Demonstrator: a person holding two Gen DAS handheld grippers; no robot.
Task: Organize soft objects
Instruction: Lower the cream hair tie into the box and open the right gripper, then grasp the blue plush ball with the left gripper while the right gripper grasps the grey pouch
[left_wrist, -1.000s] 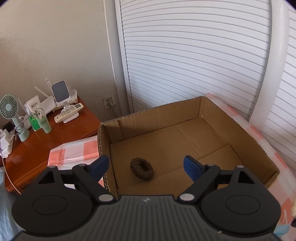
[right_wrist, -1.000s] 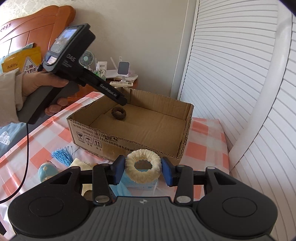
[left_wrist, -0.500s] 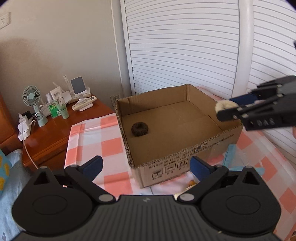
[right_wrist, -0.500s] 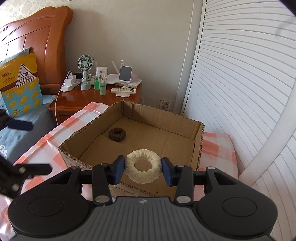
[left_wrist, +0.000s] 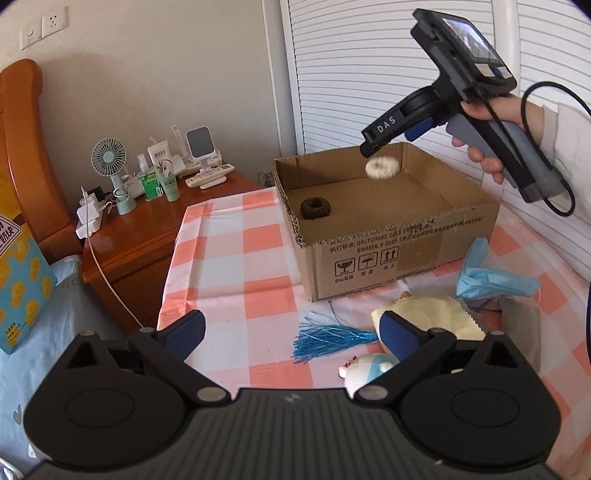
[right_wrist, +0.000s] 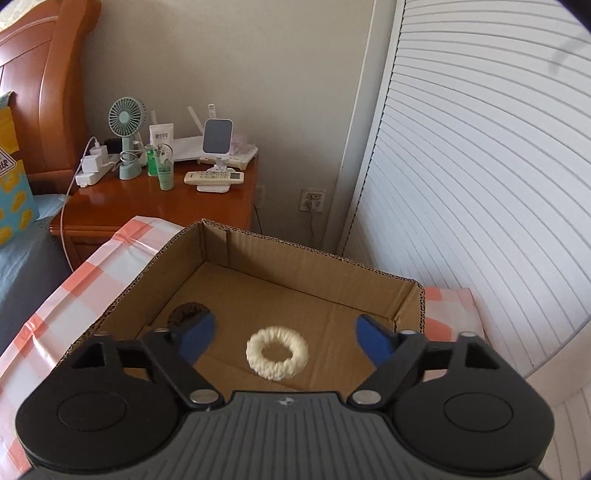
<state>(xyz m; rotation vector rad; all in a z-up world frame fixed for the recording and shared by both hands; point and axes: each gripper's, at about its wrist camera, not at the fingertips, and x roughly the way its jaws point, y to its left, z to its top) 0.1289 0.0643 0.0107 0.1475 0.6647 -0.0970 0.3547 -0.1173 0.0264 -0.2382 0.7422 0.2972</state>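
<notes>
A cream knitted ring (right_wrist: 277, 352) is free between my right gripper's (right_wrist: 286, 338) open jaws, over the floor of the open cardboard box (right_wrist: 306, 254); in the left wrist view it (left_wrist: 382, 167) is blurred in mid-air just below the right gripper (left_wrist: 391, 142). A dark brown ring (left_wrist: 315, 208) lies in the box's (left_wrist: 388, 236) near left corner, half hidden in the right wrist view (right_wrist: 184, 310). My left gripper (left_wrist: 291, 330) is open and empty, low over the checked cloth in front of the box.
On the checked cloth (left_wrist: 236, 266) lie a blue tassel (left_wrist: 328, 338), a yellow cloth (left_wrist: 432, 317), a blue face mask (left_wrist: 491, 280) and a small white-blue plush (left_wrist: 365, 367). A wooden nightstand (left_wrist: 147, 229) with a fan and bottles stands left. White slatted doors (right_wrist: 480, 184) stand behind.
My right gripper has opened and let go of the cream ring over the box. My left gripper has pulled back from the box toward the loose items on the cloth.
</notes>
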